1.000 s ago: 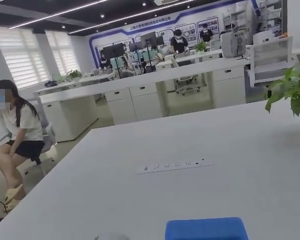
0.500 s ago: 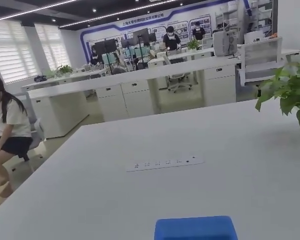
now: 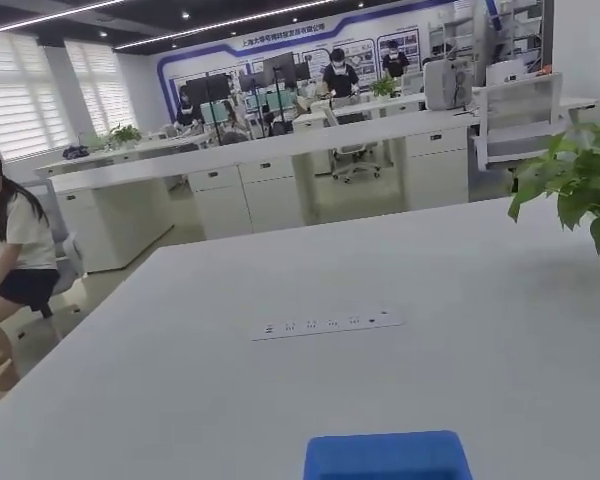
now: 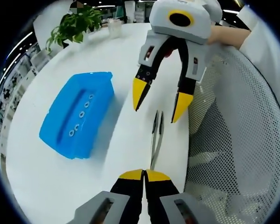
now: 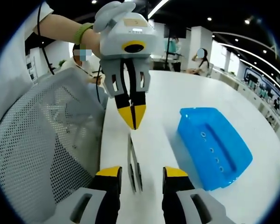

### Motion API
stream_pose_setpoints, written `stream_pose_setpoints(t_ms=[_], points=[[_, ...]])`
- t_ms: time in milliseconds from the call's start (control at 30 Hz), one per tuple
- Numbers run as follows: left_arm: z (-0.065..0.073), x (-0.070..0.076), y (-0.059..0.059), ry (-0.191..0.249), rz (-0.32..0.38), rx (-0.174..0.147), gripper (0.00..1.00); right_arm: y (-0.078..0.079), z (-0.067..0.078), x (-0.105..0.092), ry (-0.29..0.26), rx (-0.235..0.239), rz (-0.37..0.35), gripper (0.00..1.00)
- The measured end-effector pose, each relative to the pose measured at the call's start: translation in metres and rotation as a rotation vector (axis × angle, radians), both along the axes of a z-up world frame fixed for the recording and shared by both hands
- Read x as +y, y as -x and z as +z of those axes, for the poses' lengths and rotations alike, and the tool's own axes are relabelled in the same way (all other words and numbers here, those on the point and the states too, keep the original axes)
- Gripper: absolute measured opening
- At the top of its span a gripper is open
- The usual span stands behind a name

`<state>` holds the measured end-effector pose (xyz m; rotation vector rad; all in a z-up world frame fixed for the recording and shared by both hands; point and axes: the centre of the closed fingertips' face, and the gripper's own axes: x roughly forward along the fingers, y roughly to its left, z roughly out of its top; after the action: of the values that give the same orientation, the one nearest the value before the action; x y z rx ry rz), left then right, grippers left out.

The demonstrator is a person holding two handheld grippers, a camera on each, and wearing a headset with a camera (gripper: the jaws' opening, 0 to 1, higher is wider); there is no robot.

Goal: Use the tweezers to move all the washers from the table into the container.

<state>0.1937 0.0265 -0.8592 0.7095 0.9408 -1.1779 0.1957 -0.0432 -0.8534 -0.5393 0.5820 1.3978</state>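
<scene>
Left gripper view: tweezers [image 4: 155, 135] lie flat on the white table [image 4: 116, 140], not yet picked up.
The blue container [image 4: 53, 123] sits beside them. The right gripper [image 4: 159, 105] gapes above the tweezers, and the left gripper [image 4: 143, 175] is pinched together on nothing. Thin and flat near the table edge, the tweezers could skid off under a careless nip. The washers [image 4: 80, 114], tiny rings, line the container's groove.

The container [image 4: 60, 114] was seen to be made of glossy, slightly translucent blue plastic, and the tweezers [image 4: 155, 135] of thin bare metal with a dull grey sheen. The table [image 3: 230, 390] was finished in smooth, matt white, while the chair back [image 4: 233, 116] was formed of white perforated mesh. The left gripper [image 4: 143, 174] and right gripper [image 5: 141, 171] were cased in smooth grey plastic and tipped in glossy yellow.
</scene>
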Motion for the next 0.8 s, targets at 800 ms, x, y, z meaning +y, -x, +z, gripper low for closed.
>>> stream_pose_setpoints(t_ms=[800], points=[[0.059, 0.046, -0.007, 0.380, 0.580, -0.299, 0.32, -0.029, 0.051, -0.026, -0.219, -0.001, -0.258, 0.39]])
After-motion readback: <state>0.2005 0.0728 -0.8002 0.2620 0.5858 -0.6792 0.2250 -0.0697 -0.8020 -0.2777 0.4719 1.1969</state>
